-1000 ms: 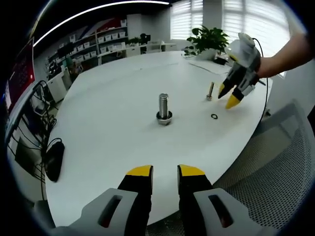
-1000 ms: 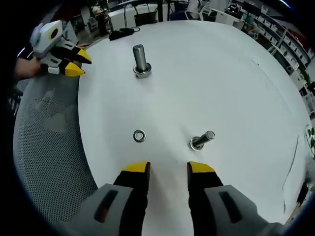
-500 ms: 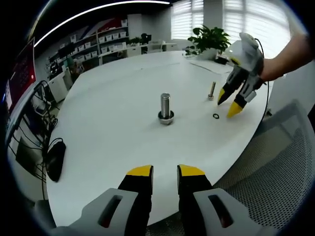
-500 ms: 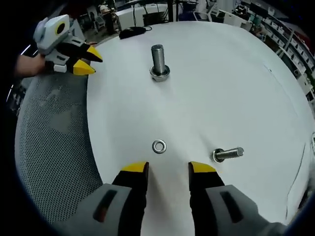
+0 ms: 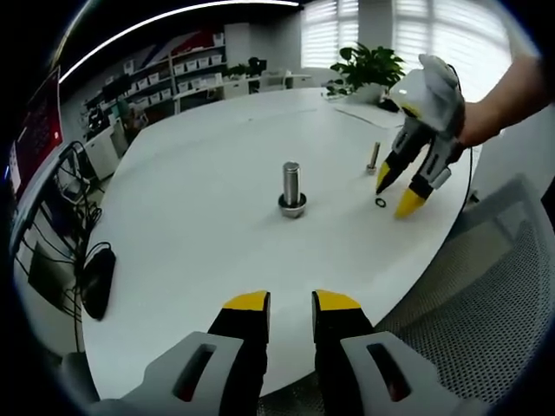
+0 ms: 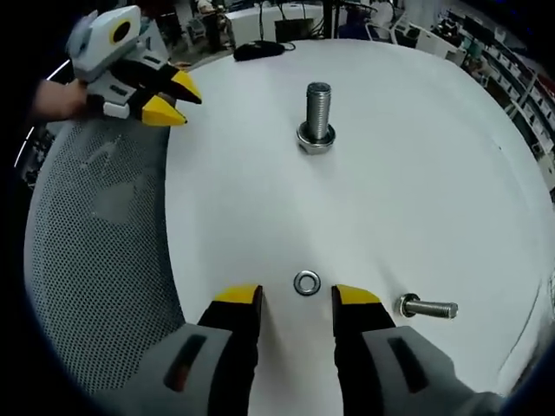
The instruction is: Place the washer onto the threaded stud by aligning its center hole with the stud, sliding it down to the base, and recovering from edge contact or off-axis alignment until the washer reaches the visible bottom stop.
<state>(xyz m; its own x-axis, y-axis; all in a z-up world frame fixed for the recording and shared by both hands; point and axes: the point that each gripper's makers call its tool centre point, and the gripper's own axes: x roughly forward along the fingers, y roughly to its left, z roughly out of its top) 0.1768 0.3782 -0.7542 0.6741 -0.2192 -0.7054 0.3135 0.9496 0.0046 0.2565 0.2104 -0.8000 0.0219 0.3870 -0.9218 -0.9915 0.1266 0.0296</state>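
A round white table carried the work, with a grey mesh chair pulled up at its near edge. The left gripper hovered over that edge, its yellow-tipped jaws slightly apart and holding nothing; in the right gripper view it appeared at the table's rim beside the chair. The right gripper hung low near the opposite edge, jaws apart and empty, its tips on either side of the washer. The threaded stud stood upright on its hex base near the middle of the table. A loose bolt lay on its side just beside the washer. The washer lay flat on the table, well apart from the stud.
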